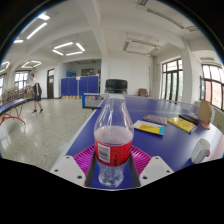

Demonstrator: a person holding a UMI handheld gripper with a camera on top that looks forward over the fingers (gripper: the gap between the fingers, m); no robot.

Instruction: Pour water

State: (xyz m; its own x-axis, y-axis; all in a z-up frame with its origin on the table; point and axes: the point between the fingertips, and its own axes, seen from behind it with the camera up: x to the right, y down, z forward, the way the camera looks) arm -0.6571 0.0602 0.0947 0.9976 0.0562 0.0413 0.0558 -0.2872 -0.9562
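Your water bottle (113, 140) stands upright at six o'clock: clear plastic, white cap, red label round its middle, water visible above the label, a blue table (170, 140) beneath it.

Bottle (114, 140) base (behind jaws) hidden

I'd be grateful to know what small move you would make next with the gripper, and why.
Probably carry the clear plastic bottle with the red label toward the blue table. The bottle appears upright and capped, held between the gripper and its pink pads, raised off the table, and no cup or glass shows yet.
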